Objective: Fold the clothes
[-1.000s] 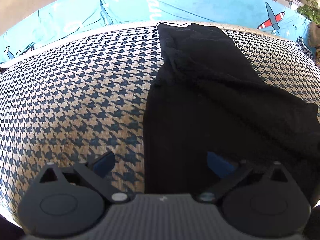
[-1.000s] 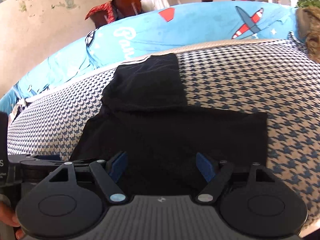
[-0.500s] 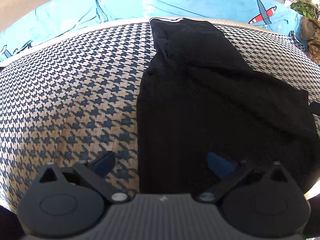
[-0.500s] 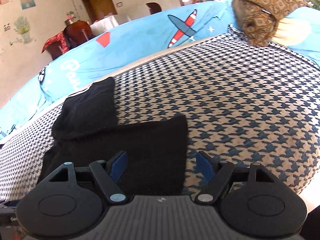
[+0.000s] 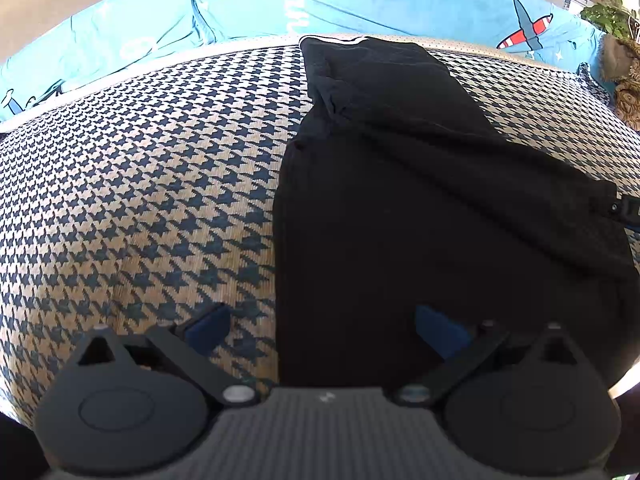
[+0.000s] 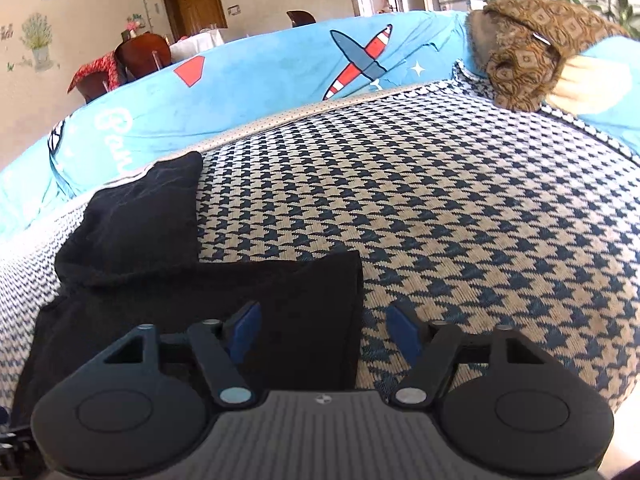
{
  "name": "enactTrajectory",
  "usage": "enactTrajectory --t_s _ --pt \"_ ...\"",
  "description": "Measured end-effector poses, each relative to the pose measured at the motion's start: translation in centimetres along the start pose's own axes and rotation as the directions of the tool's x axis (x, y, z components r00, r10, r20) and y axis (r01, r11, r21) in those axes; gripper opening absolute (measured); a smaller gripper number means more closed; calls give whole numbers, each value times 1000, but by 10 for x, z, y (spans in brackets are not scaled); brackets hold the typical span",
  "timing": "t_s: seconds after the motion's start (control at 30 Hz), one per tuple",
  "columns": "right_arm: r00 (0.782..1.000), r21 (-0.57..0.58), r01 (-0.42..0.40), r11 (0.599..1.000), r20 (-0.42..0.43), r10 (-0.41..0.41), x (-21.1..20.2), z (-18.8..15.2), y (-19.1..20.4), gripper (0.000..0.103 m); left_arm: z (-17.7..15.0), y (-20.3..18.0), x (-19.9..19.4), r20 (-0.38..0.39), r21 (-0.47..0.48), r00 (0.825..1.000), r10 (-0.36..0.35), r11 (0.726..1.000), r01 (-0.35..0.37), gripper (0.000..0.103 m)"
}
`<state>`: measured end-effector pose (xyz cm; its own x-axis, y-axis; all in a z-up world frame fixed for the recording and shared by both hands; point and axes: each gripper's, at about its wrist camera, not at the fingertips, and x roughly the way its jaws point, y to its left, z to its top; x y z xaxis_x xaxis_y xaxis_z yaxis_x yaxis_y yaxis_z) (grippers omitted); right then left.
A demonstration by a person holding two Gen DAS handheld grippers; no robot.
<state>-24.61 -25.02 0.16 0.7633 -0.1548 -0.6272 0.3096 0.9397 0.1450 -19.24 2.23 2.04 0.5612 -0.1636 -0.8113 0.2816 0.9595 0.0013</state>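
A black garment (image 5: 420, 208) lies partly folded on the houndstooth cushion (image 5: 140, 200), its narrow end toward the blue airplane-print cover (image 5: 360, 4). The right tongs (image 6: 322, 330) are closing astride the garment's near right corner, pads not yet pressing; the left tongs (image 5: 320, 326) hang wide open over its near left edge, holding nothing. Best to pinch both near corners squarely before lifting, so the fold stays even. A second ago the right tongs faced the garment's middle, spread wider.
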Motion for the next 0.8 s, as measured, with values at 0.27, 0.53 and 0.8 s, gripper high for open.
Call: enactTrajectory --t_s 0.27,0.53,0.8 --pt "1000 -55 -9 998 13 9 7 -1 9 17 -1 2 -1 2 -4 1000 -6 1000 6 103" --pt "989 -62 -143 988 29 145 -16 -2 23 9 1 14 -2 8 -53 1000 20 998 -20 103" --pt "921 -138 -380 915 33 388 -61 -13 54 9 0 33 -4 8 -113 998 56 992 -55 103"
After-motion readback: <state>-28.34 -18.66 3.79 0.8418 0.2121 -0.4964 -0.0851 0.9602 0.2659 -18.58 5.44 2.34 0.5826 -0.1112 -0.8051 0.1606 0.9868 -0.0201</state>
